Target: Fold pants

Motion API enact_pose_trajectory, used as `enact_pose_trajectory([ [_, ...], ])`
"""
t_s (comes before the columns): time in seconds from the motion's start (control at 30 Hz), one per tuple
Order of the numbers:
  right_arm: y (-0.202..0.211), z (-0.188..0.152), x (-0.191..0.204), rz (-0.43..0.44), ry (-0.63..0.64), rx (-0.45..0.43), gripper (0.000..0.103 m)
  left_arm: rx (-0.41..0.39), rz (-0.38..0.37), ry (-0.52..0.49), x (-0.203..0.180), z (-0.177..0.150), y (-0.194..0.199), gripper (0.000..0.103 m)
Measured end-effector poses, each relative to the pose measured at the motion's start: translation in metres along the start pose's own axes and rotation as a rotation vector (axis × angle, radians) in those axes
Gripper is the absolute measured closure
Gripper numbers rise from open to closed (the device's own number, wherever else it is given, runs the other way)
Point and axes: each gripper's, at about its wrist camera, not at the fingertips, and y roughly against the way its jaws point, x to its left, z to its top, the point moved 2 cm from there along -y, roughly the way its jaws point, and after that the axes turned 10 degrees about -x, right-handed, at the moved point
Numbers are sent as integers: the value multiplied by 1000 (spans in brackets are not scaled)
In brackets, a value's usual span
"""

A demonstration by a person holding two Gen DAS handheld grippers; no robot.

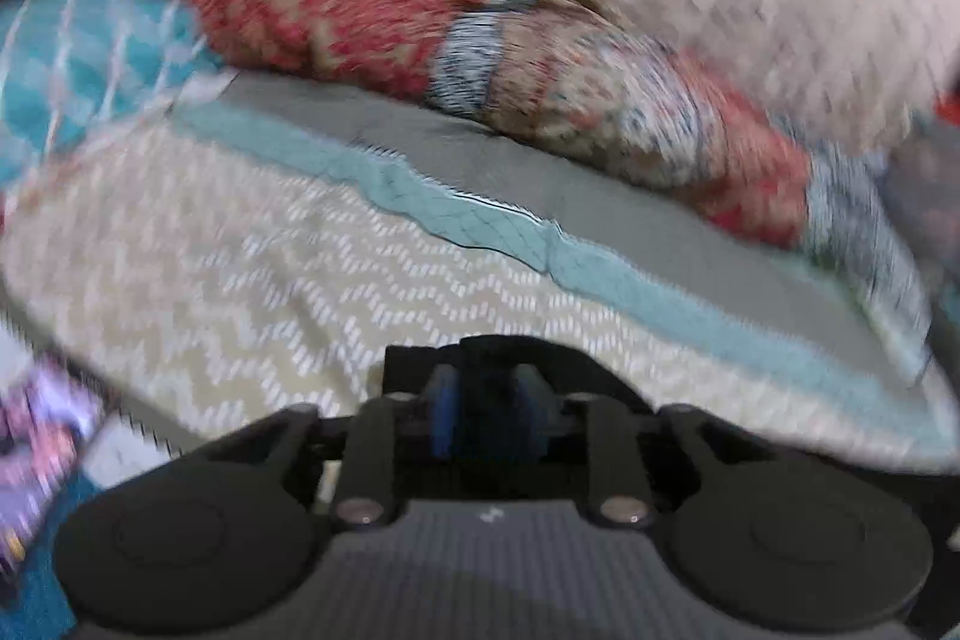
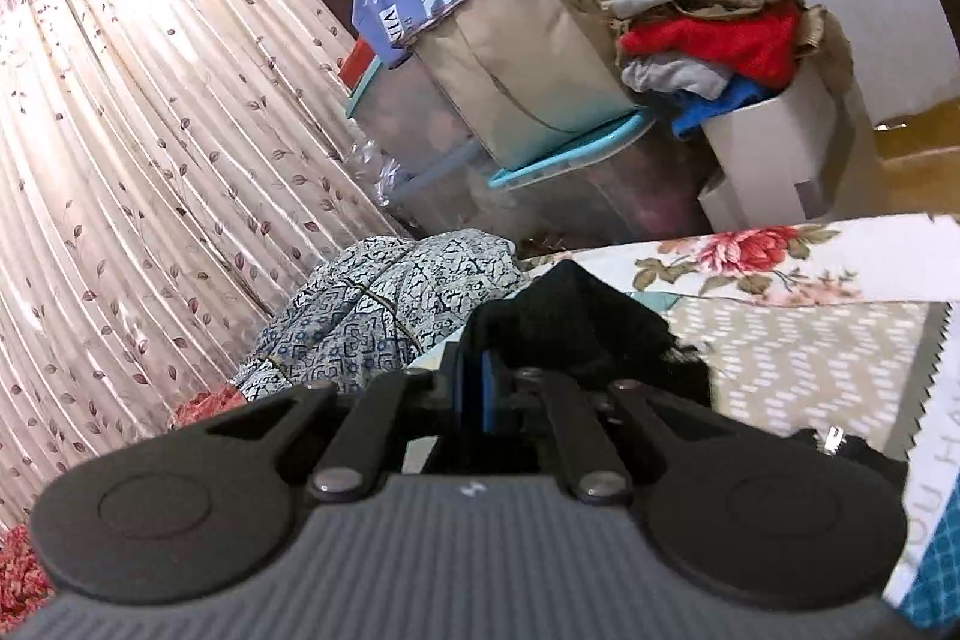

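Currently, the right gripper [image 2: 489,394] has its 2 fingers pinched narrow on black pants [image 2: 576,316], which bunch just ahead of the fingertips. Right of them, "YOU HA" reads on a cloth [image 2: 942,466]. The left gripper [image 1: 486,412] appears narrow; whether it grips anything cannot be told.

2 grippers: left gripper [image 1: 486,418], right gripper [image 2: 489,394]. 1 black pants [image 2: 576,322]. 1 curtain [image 2: 150,130]. 1 laundry bin [image 2: 774,160]. 1 red patterned pillow [image 1: 372,10]. 1 chevron bedspread [image 1: 270,292].
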Motion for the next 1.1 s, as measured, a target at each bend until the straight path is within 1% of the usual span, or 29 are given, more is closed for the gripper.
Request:
enact_pose_trajectory([
  [0.03,-2,1,1,-2,0,5,94,3,3,-81,-8,-2,-2,66],
  [0.07,-5,1,0,-3,-1,11,94,2,-2,-149,-15,-3,-3,52],
  [0.1,-7,2,2,-2,2,15,94,-8,-8,-230,-24,-5,-3,44],
  [0.2,-13,7,8,6,32,21,94,-45,-17,-490,-51,-8,-12,39],
  [0.23,-14,8,12,7,41,23,94,-47,-30,-547,-58,-9,-16,38],
  [0.27,-16,9,15,11,48,27,94,-46,-59,-610,-68,-9,-22,37],
  [0.3,-16,10,18,15,51,29,94,-43,-86,-656,-76,-11,-27,30],
  [0.33,-17,12,21,19,53,31,94,-39,-123,-723,-87,-14,-34,24],
  [0.37,-18,13,23,22,54,30,94,-34,-153,-784,-95,-18,-39,14],
  [0.4,-18,15,26,25,53,28,94,-21,-180,-851,-104,-25,-46,10],
  [0.43,-19,17,28,27,50,25,94,4,-201,-925,-112,-34,-55,10],
  [0.47,-20,20,31,30,45,22,94,30,-208,-981,-119,-42,-65,16],
  [0.5,-21,24,33,33,41,18,94,65,-206,-1023,-124,-50,-76,44],
  [0.53,-22,28,35,35,39,13,94,111,-198,-1034,-126,-56,-86,63],
  [0.57,-23,32,36,35,39,8,94,159,-188,-1018,-126,-57,-95,93],
  [0.6,-24,35,37,32,40,4,94,183,-186,-986,-127,-55,-101,94],
  [0.63,-24,40,36,29,36,2,94,158,-194,-939,-126,-48,-98,94],
  [0.67,-23,44,36,22,30,-3,94,116,-201,-891,-125,-39,-91,94],
  [0.77,-8,57,30,14,11,-41,94,11,-248,-660,-113,-1,-61,94],
  [0.8,-1,61,28,17,7,-55,94,-18,-259,-598,-107,9,-50,94],
  [0.83,5,63,27,19,4,-66,94,-45,-265,-554,-103,17,-39,94],
  [0.9,12,66,26,26,6,-81,94,-84,-267,-504,-95,28,-24,94],
  [1.0,8,63,26,29,28,-63,94,-78,-261,-430,-83,37,-22,94],
  [1.1,-15,47,27,5,63,-24,94,-53,-220,-363,-74,42,-37,94],
])
